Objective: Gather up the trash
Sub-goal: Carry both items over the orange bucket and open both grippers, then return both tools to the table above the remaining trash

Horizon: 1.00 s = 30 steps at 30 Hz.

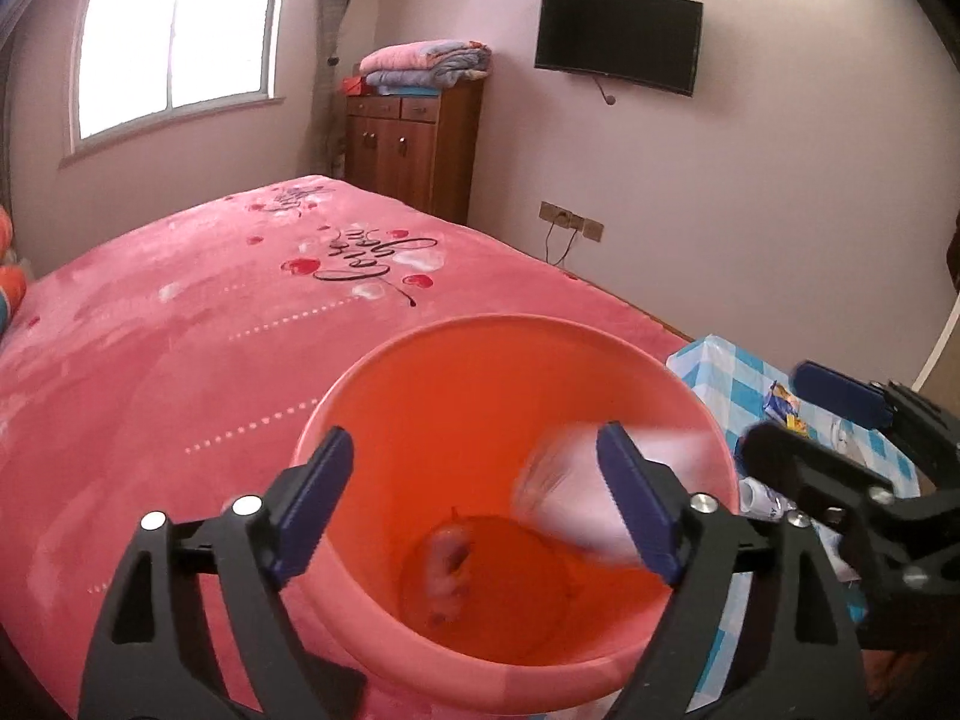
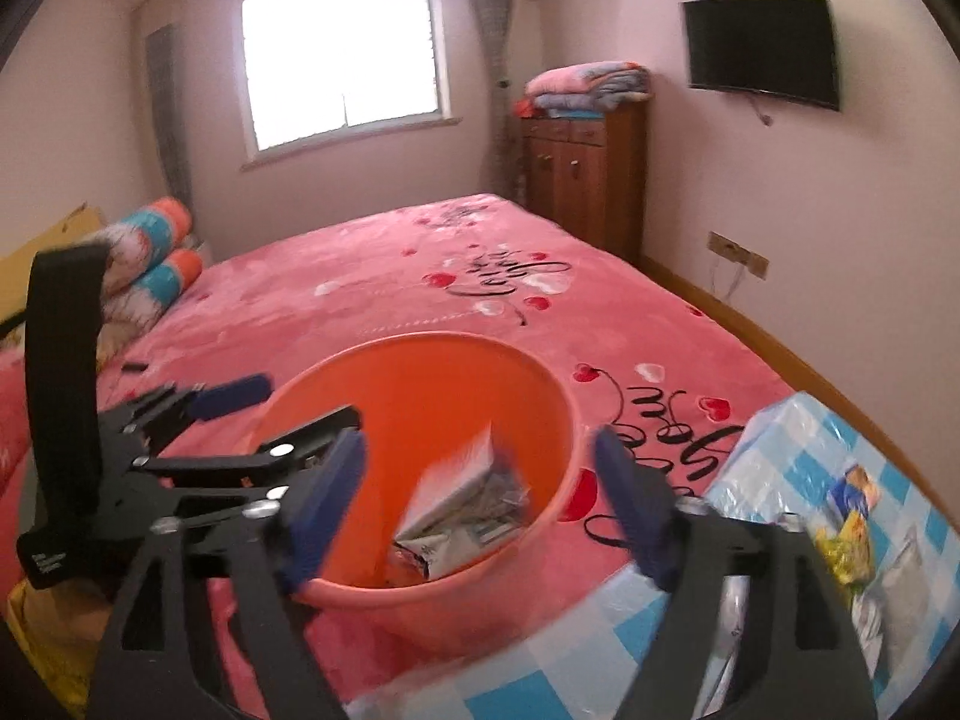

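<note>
An orange plastic bin [image 1: 372, 618] stands beside the pink bed, shown in the right wrist view too [image 2: 540, 396]. A white and silver wrapper [image 2: 462, 516], blurred, is inside the bin's mouth, free of both grippers; it also shows in the left wrist view [image 1: 570, 492]. A pinkish scrap [image 1: 447, 576] lies on the bin's bottom. My left gripper [image 1: 477, 504] is open over the bin. My right gripper [image 2: 480, 498] is open above the bin, nothing between its pads. The left gripper also shows in the right wrist view [image 2: 264, 420]; the right one in the left wrist view [image 1: 804, 414].
A small table with a blue checked cloth [image 2: 774, 468] stands right of the bin, with a yellow snack packet [image 2: 846, 540] and other wrappers on it. The pink bed [image 1: 210, 330] spreads behind. Pillows [image 2: 150, 264], a wooden cabinet [image 2: 588, 174] and a wall television [image 1: 618, 39] are farther back.
</note>
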Tool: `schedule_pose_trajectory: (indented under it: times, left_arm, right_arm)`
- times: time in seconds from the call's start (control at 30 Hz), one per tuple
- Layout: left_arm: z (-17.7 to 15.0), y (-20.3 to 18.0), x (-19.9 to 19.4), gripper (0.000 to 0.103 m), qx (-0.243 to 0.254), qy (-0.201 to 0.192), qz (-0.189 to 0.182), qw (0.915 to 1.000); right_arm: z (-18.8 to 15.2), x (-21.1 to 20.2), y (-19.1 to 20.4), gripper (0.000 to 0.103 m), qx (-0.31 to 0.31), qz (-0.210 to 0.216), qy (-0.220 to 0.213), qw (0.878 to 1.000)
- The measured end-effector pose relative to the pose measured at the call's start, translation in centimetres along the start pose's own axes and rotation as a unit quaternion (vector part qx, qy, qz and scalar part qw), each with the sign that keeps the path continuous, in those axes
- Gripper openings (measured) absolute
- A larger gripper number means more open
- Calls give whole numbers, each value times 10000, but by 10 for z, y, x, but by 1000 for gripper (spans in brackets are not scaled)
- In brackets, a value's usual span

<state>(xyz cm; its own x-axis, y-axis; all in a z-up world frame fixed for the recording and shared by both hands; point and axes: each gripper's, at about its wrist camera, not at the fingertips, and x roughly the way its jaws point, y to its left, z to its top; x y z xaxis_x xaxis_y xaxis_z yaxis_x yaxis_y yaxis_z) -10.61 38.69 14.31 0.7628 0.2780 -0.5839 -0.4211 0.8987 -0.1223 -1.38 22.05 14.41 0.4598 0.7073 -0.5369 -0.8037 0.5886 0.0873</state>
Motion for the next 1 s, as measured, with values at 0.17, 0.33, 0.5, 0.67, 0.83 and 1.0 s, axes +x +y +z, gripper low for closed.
schedule_pose_trajectory:
  times: [0.17,0.33,0.5,0.67,0.83,1.0]
  left_arm:
    - [-10,3,-15,90,-69,-313,-139,9994]
    - [-24,-7,-36,90,-166,-628,-602,9961]
    - [-39,-20,-53,90,-221,-904,-975,9909]
    - [-53,-40,-70,90,-14,-937,-1122,9893]
    - [-69,-69,-78,90,423,-762,-984,9913]
    - [-84,-90,-78,90,531,-539,-931,9928]
  right_arm:
    - [-16,-25,-22,92,563,-234,-274,9978]
    - [-45,-51,-47,96,1028,-580,-498,9918]
    - [-78,-73,-60,98,1286,-700,-573,9876]
    - [-107,-100,-69,98,1432,-845,-740,9833]
    - [-119,-123,-75,98,1552,-785,-912,9805]
    - [-136,-141,-87,98,1752,-768,-993,9765]
